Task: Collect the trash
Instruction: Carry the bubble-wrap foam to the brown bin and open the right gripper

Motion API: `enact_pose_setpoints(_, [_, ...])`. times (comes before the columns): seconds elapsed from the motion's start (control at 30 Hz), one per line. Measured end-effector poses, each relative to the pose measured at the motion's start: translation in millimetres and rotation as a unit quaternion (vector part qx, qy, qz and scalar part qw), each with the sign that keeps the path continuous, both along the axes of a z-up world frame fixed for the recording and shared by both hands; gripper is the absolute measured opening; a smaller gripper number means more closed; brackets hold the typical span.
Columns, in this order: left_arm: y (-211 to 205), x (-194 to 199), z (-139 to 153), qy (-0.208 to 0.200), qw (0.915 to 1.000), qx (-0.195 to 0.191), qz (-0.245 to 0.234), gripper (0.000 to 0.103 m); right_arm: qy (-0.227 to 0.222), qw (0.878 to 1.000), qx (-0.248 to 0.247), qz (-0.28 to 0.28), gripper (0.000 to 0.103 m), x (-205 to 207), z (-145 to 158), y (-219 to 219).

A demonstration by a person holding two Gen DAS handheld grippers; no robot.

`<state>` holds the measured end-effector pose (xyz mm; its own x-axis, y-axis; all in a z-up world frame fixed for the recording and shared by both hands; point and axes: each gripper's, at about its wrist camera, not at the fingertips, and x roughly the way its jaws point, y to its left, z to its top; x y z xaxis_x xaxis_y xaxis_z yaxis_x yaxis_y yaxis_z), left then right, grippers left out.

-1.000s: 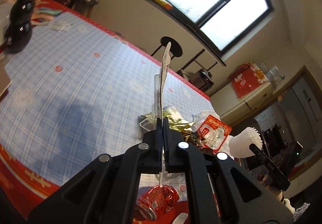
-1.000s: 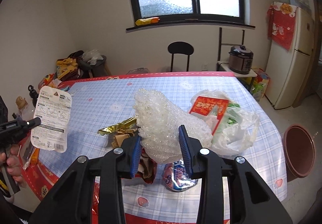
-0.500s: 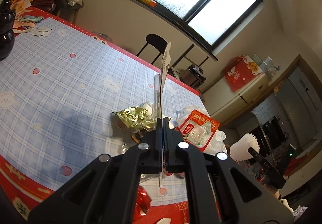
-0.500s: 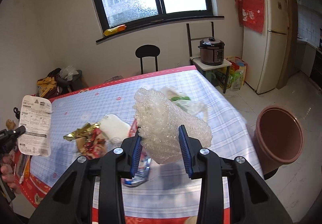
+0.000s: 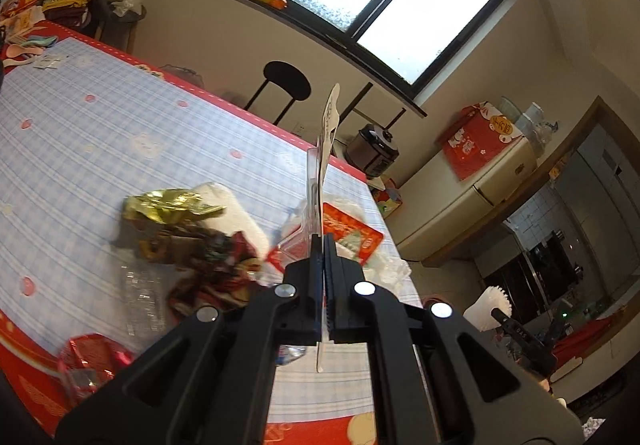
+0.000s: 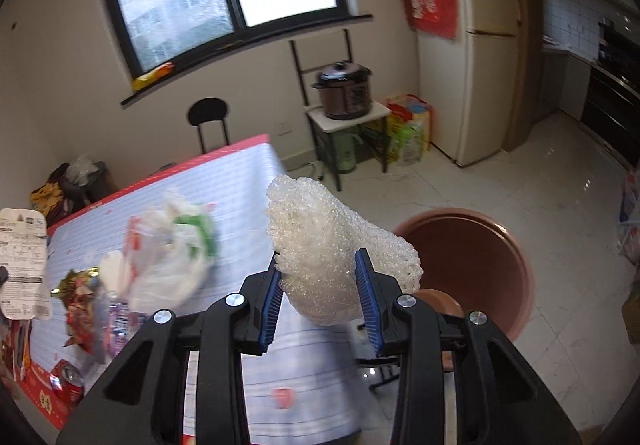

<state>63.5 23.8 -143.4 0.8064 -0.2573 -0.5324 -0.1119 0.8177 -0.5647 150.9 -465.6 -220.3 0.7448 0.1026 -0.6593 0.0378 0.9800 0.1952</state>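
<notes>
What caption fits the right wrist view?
Right gripper holds bubble wrap near the brown bin.

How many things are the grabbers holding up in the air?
2. The bubble wrap wad is between the right gripper's jaws, near the brown bin. The left gripper pinches the flat package card over the table.

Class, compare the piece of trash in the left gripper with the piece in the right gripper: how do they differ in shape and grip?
The flat printed card package is thin and stiff; the white bubble-wrap wad is bulky and crumpled. The left gripper is pinched nearly shut on the card, while the right gripper stands wide around the wad. Both are held off the table.
</notes>
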Motion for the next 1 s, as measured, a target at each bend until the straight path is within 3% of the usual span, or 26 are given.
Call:
enact_pose_setpoints(0.2, [-54, 22, -5, 0.017, 0.9997, 0.007, -0.014, 0.005, 0.033, 0.998, 0.006, -0.048, 0.036, 19, -27, -72])
enact_pose_setpoints(0.5, [-115, 58, 5, 0.019, 0.9976, 0.037, -0.056, 0.005, 0.038, 0.996, 0.032, -0.072, 0.044, 45, -41, -127])
enact_pose_setpoints(0.57, [-127, 63, 8, 0.015, 0.9969, 0.041, -0.066, 0.005, 0.034, 0.997, 0.032, -0.068, 0.050, 48, -39, -132])
enact_pose_setpoints(0.73, [-155, 76, 11, 0.012, 0.9942, 0.044, -0.097, 0.005, 0.006, 0.997, 0.028, -0.065, 0.077, 47, -25, -135])
enact_pose_setpoints(1.0, [-203, 102, 6, 0.009, 0.9864, 0.045, -0.157, 0.005, -0.036, 0.996, 0.007, -0.080, 0.098, 27, 8, -148])
